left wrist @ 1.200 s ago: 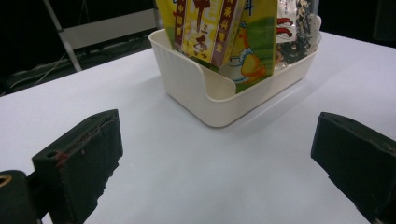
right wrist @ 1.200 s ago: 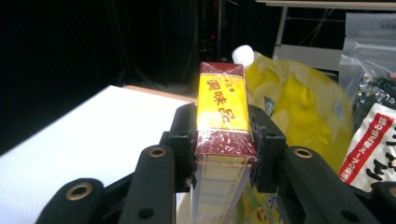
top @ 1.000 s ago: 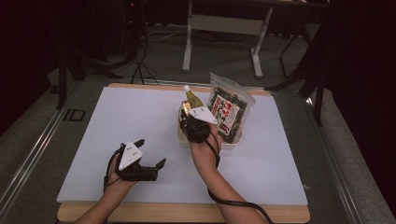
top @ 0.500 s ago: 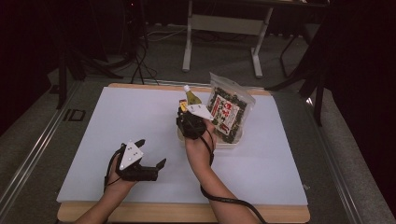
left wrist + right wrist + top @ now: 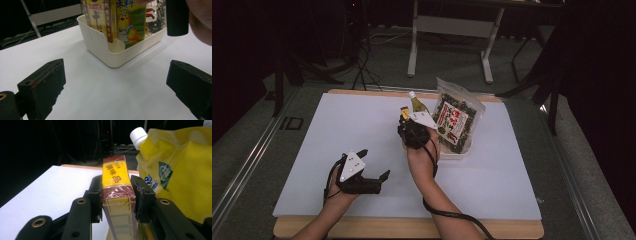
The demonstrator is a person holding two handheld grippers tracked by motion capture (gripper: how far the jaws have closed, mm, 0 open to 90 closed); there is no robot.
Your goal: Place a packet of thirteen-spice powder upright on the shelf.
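Note:
A tall yellow and maroon seasoning box (image 5: 115, 172) stands upright at the near left end of the white basket (image 5: 100, 37), also seen as the box (image 5: 98, 15). My right gripper (image 5: 116, 186) is shut on it, both pads against its sides; the jaws have just eased open slightly. From above, the right gripper (image 5: 408, 122) hangs over the basket (image 5: 447, 152). Beside the box lean a yellow pouch (image 5: 175, 170) with a white cap and a chick-printed carton (image 5: 130, 22). My left gripper (image 5: 374, 164) rests open on the table with nothing between the jaws, the left gripper (image 5: 117, 75) facing the basket.
A clear seaweed snack bag (image 5: 457, 120) stands at the basket's right end. The white table top (image 5: 337, 125) stretches wide to the left and front. A metal stand (image 5: 452, 30) stands on the floor beyond the far edge.
My right hand has shifted a little to the left over the basket with the box between its jaws. The left gripper has stayed where it was.

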